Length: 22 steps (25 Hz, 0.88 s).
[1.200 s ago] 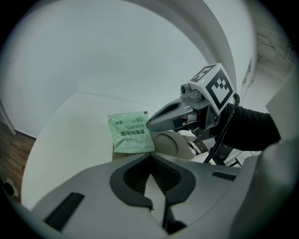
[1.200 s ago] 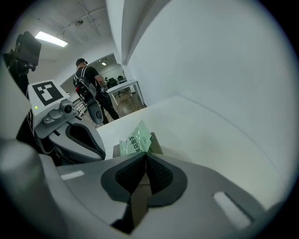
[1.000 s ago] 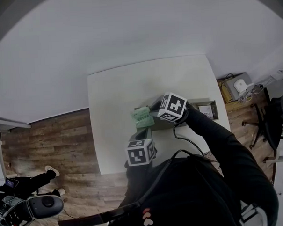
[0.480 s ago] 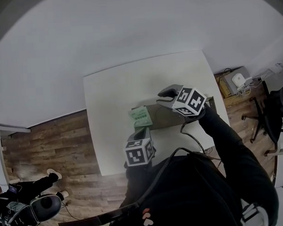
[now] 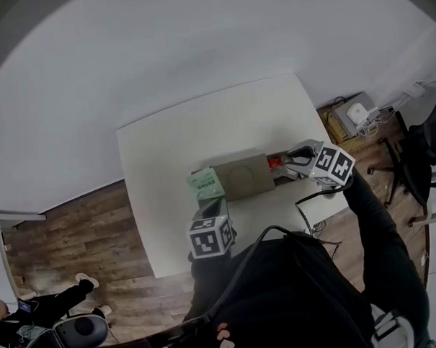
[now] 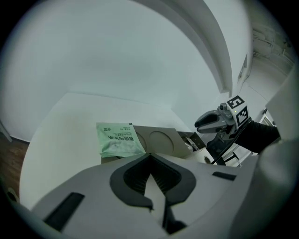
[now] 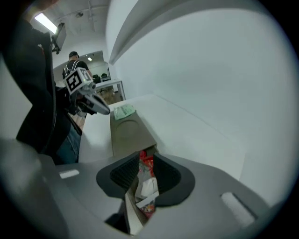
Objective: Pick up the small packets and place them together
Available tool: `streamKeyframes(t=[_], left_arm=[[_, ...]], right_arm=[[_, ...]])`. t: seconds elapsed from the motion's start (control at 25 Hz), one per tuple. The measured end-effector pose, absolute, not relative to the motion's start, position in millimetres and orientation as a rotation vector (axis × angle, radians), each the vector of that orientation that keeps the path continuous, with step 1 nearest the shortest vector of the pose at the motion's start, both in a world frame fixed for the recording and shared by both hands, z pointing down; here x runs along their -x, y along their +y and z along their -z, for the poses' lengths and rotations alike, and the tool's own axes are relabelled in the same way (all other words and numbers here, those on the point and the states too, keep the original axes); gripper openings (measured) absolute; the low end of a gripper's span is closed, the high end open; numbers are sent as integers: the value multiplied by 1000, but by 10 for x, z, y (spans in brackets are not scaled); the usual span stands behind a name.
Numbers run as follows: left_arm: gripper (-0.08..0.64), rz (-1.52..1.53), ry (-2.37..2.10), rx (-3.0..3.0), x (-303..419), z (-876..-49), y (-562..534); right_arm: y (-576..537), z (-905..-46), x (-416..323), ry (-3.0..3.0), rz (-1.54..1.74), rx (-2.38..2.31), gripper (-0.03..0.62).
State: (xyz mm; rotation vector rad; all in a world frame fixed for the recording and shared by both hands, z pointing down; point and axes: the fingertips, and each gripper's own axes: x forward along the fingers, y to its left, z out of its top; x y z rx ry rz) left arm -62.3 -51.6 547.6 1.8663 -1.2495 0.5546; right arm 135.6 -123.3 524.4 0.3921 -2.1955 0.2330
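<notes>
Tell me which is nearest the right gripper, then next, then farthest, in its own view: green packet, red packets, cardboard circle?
1. red packets, seen between the open jaws of the right gripper.
2. cardboard circle, in the middle.
3. green packet, at the cardboard's far end.

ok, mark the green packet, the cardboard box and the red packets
green packet [image 5: 205,183]: head view, middle of its face.
cardboard box [image 5: 241,177]: head view, on the round mark on its top.
red packets [image 7: 146,161]: right gripper view, on the red wrapper at the box's open end.
</notes>
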Motion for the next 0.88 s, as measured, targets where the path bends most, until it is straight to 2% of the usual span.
streamKeyframes(t=[0.88], left_arm=[[0,-556,-1264,-1831,670,-5508,-545]], right_arm=[[-927,-6152,-1213,-1856,-97,77,130]])
